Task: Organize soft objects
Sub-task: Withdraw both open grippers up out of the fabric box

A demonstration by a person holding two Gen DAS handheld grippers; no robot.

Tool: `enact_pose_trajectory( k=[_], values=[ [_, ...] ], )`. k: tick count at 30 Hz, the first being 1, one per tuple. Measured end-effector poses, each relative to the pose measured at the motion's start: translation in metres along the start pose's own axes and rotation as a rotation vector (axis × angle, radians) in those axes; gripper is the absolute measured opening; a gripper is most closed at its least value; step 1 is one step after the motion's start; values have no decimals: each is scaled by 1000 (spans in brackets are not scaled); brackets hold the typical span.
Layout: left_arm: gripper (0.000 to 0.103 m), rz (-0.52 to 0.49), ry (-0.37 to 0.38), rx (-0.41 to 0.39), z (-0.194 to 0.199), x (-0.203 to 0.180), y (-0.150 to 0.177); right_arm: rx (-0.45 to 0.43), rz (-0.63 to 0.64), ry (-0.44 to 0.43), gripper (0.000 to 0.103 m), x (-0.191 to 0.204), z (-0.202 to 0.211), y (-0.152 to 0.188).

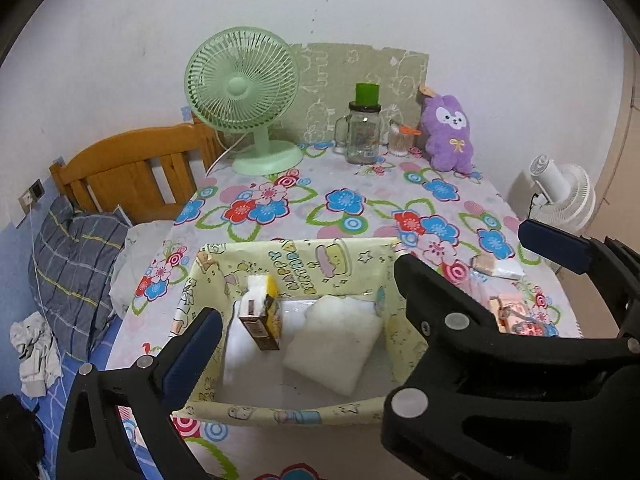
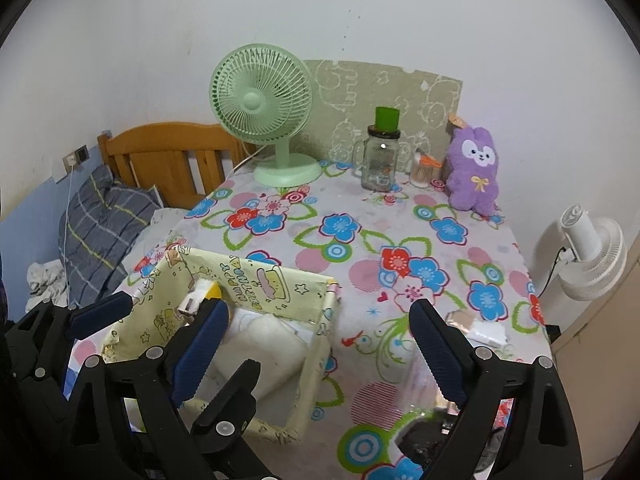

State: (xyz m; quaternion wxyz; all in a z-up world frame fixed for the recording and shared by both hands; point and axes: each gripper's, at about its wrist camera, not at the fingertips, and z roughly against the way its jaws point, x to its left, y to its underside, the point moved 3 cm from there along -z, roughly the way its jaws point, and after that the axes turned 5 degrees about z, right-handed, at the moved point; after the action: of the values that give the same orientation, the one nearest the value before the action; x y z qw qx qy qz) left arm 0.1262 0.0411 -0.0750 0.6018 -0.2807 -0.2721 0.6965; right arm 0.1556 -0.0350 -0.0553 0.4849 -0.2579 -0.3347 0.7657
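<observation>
With both jaws spread and empty, left gripper (image 1: 304, 320) hangs over the yellow box (image 1: 208, 280) holding a white pad (image 1: 334, 350), while right gripper (image 2: 320, 332) faces a small soft packet (image 2: 480, 328) just ahead-right, probably light, squashy, best pinched mid-body.

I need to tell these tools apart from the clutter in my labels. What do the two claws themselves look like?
Both look alike: the left claw and right claw have matte black, angular plastic frames with round silver rivets. Each finger carries a dark blue ribbed pad. No cables, markings or sleeves show.
</observation>
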Motion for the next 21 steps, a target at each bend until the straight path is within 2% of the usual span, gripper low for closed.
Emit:
enact_pose_trajectory(
  k=[5, 21],
  values=[
    [103, -18, 38, -22, 14, -14, 4, -20, -4, 20, 98, -8, 17, 4],
    [103, -58, 65, -75, 40, -49, 18, -75, -62, 79, 103, -36, 58, 30]
  ],
)
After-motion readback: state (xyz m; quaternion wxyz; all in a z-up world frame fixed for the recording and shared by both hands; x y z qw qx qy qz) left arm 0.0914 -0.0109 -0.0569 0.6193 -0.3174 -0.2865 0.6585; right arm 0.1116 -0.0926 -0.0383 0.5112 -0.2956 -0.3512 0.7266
